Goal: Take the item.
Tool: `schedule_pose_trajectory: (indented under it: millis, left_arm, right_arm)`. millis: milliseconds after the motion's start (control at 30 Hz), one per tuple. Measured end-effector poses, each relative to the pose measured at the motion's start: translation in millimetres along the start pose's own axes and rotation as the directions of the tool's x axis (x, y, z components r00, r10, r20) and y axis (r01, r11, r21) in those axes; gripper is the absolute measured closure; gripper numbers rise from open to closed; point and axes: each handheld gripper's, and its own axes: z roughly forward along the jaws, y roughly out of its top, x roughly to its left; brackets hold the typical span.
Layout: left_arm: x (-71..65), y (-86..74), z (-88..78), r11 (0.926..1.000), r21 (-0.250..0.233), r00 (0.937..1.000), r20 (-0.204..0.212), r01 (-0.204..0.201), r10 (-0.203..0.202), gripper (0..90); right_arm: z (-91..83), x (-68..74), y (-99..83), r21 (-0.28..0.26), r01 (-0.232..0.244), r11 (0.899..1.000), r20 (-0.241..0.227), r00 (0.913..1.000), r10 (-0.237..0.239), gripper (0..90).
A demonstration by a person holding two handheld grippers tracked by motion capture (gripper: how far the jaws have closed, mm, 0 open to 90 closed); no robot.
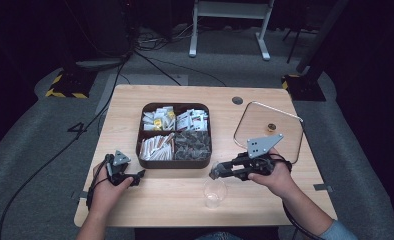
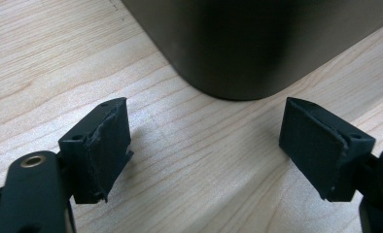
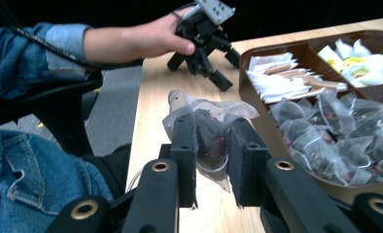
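Overhead and tongs views of a sachet transfer at a wooden tabletop (image 1: 175,200). The right tongs (image 3: 213,145) are clamped on a translucent tea sachet (image 3: 210,131) with dark, reddish contents; its loose upper corners flare above the pads. In the high view these tongs (image 1: 216,172) hang just above and beside a clear cup (image 1: 214,192) standing near the front edge, so the sachet sits in the air between the tray (image 1: 174,162) and the cup. The tray is a dark, four-compartment box: white packets in the two rear cells, paper sticks at front left, more mesh sachets (image 3: 340,141) at front right. A glass lid (image 1: 268,131) with a small knob lies flat to the right of the tray.

The left tongs (image 1: 137,176) rest low on the tabletop by the tray's front-left corner, jaws apart with nothing between them; their view looks across bare wood at the tray's rounded corner (image 2: 238,73).

Likely failure points, as a judgement: the grip takes only thin mesh, so the sachet may slip or tear if squeezed or swung. The cup is light and unsteadied, since the left tongs stand apart from it; a nudge from the descending jaws could tip it or push it toward the edge. A release off-centre would drop the sachet on the rim or the tabletop.
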Motion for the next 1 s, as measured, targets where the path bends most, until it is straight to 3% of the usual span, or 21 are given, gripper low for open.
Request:
schedule_pose_trajectory:
  millis: [300,667,767,1000]
  left_arm:
    - [-0.1,0.0,0.0,1.0,0.0,1.0,0.003,0.001,-0.001,19.0]
    - [0.0,-0.1,-0.1,1.0,0.0,1.0,0.005,-0.002,0.002,19.0]
    - [0.0,-0.1,-0.1,1.0,0.0,1.0,0.005,-0.002,0.002,18.9]
    - [0.1,-0.1,-0.1,1.0,0.002,1.0,0.005,-0.005,0.005,18.8]
  right_arm:
    - [4.3,7.0,-3.0,0.04,0.02,0.999,-0.02,0.9996,-0.019,75.1]
    - [13.0,13.4,-6.5,0.13,0.062,0.99,-0.038,0.9976,-0.058,75.2]
    - [18.3,15.2,-9.2,0.183,0.082,0.98,-0.033,0.9965,-0.077,75.2]
    - [25.8,17.4,-11.9,0.221,0.101,0.97,-0.038,0.9948,-0.095,75.1]
